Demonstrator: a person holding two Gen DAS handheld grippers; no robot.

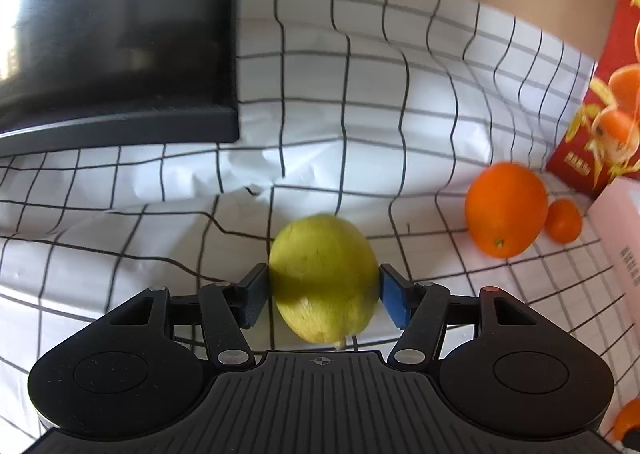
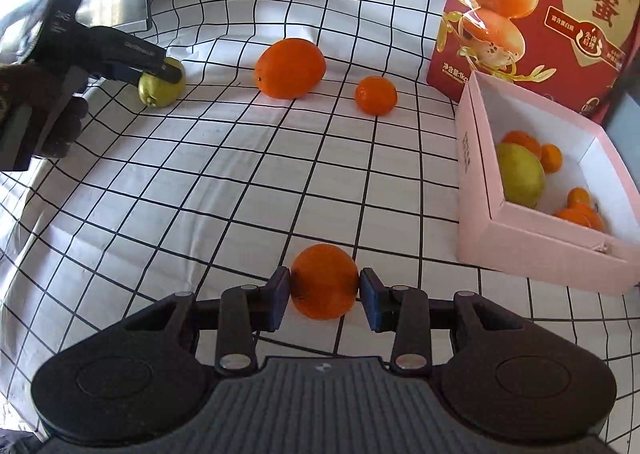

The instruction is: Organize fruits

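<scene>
the checked cloth (image 2: 240,182) lies wide and bare in the middle, with room between the fruit. a dark screen (image 1: 116,34) closes off the far left, and a red printed bag (image 2: 540,14) stands at the far right with a pink box (image 2: 520,246) just in front of it. inside the box lie a green fruit and several small oranges.

the left gripper (image 1: 323,292) points steeply down at the cloth near the screen, carried by a gloved hand (image 2: 44,118). its fingers stand wide around a yellow-green lemon (image 1: 324,278); the pads sit just at its sides, and whether they press cannot be told.

the right gripper (image 2: 325,298) also tilts down, close to the box's near corner. its fingers are clamped on a small orange (image 2: 324,281).

a big orange (image 2: 290,68) and a tangerine (image 2: 376,95) rest apart on the cloth farther back.
</scene>
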